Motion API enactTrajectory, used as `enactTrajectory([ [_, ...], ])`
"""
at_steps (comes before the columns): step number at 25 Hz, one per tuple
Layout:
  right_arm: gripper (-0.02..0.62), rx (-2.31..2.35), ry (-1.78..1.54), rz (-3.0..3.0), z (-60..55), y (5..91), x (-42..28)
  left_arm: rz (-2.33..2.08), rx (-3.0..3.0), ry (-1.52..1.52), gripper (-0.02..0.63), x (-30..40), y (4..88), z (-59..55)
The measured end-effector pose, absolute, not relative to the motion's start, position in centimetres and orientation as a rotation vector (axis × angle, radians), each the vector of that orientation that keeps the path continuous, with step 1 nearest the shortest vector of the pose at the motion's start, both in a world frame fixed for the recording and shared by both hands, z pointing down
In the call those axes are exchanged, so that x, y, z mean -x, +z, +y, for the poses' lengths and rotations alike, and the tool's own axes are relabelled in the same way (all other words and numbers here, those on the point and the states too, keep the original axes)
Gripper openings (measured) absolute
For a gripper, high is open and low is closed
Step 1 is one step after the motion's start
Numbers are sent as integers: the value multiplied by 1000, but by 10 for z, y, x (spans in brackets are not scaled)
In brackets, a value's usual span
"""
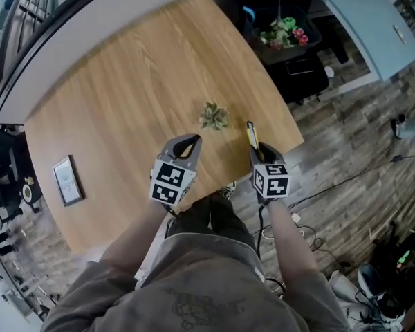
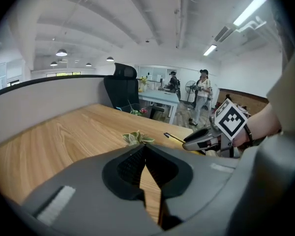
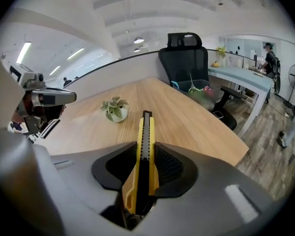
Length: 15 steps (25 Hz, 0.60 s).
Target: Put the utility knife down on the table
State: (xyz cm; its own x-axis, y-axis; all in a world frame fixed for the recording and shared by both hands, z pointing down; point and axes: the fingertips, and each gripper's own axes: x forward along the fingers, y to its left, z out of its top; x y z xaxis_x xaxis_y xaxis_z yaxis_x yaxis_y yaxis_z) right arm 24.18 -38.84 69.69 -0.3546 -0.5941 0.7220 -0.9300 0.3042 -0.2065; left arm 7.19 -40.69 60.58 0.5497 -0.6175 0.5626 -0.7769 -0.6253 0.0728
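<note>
A yellow and black utility knife [image 3: 145,146] is clamped between the jaws of my right gripper [image 3: 145,156] and points forward over the wooden table [image 3: 187,117]. In the head view the knife [image 1: 250,135] sticks out ahead of the right gripper [image 1: 257,148], above the table's near right corner. My left gripper [image 1: 187,142] hovers beside it to the left. In the left gripper view its jaws [image 2: 145,154] are shut together with nothing between them. The right gripper [image 2: 202,137] with the knife tip [image 2: 171,136] shows there at the right.
A small potted plant [image 1: 214,116] stands just ahead of both grippers. A framed card [image 1: 68,180] lies near the table's left edge. Off the table's far right are a black office chair [image 3: 186,58], a bin with flowers [image 1: 283,33] and a light blue desk [image 1: 363,19].
</note>
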Motion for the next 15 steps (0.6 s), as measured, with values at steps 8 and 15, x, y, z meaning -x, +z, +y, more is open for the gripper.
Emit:
enactTrajectory([
  [8, 126, -1292, 894, -2014, -379, 726, -234, -1088, -2431, 805, 2, -66, 631, -392],
  [15, 128, -1342, 861, -2031, -389, 697, -234, -1126, -2439, 811, 2, -49, 615, -396],
])
